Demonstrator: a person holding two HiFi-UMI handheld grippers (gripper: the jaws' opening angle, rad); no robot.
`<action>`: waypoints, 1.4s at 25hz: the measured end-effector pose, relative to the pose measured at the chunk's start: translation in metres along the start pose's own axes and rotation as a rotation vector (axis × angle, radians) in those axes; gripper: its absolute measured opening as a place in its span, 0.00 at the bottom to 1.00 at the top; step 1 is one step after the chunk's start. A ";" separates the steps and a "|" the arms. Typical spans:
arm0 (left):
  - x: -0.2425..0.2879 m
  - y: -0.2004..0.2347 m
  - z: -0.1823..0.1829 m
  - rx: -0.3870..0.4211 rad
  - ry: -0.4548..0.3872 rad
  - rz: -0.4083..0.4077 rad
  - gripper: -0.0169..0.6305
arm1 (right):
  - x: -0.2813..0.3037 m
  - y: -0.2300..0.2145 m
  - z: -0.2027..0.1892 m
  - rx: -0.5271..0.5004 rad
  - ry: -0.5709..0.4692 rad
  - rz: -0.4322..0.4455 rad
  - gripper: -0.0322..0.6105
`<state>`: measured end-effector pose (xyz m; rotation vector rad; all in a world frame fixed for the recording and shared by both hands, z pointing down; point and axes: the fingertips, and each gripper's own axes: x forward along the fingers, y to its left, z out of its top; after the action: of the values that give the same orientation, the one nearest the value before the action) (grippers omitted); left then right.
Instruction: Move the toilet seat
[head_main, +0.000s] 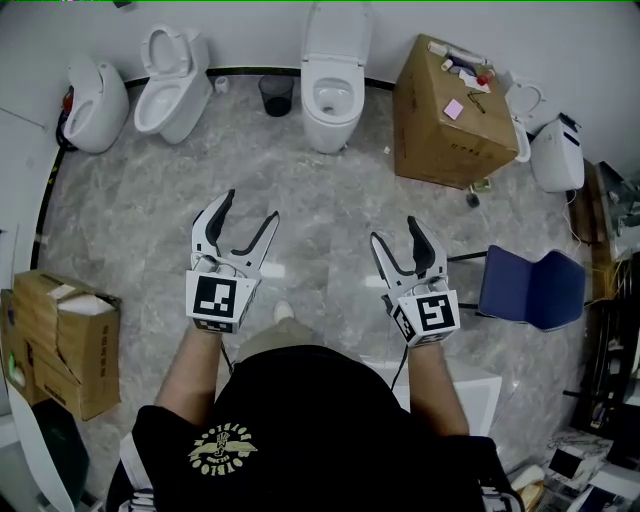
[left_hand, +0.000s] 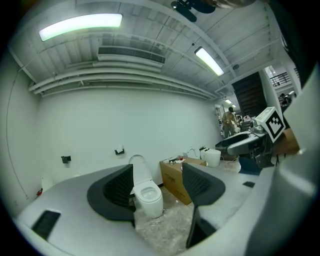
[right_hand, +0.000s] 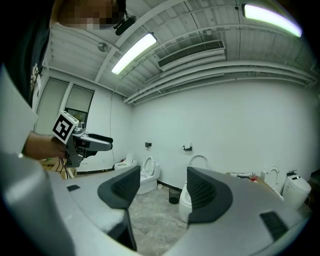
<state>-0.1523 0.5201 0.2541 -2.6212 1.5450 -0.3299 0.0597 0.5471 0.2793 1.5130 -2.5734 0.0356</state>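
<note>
Left tool (head_main: 252, 208) wide open, empty. Right tool (head_main: 396, 232) open, empty. Both above floor (head_main: 320, 200), pointing 12 o'clock. Seat (head_main: 317, 100) on toilet (head_main: 330, 125) at 12 o'clock, lid (head_main: 337, 35) upright, well apart from tools.

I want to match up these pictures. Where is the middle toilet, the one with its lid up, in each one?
Head view: the toilet is at the top middle, against the wall.
Left gripper view: low in the middle, between the left gripper's open tongs.
Right gripper view: low in the middle, partly hidden behind one tong of the right gripper.
Shared landmark: the brown cardboard box beside it.
</note>
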 end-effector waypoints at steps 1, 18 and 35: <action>0.004 0.006 -0.001 0.001 0.002 -0.004 0.47 | 0.008 0.000 0.002 0.005 -0.002 0.001 0.48; 0.053 0.106 -0.021 0.006 0.009 -0.025 0.47 | 0.104 0.011 0.025 -0.017 0.010 -0.045 0.48; 0.080 0.109 -0.030 0.008 0.049 0.013 0.47 | 0.118 -0.023 0.012 0.029 0.021 -0.021 0.48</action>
<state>-0.2147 0.3987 0.2754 -2.6152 1.5718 -0.4014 0.0216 0.4321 0.2834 1.5411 -2.5516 0.0863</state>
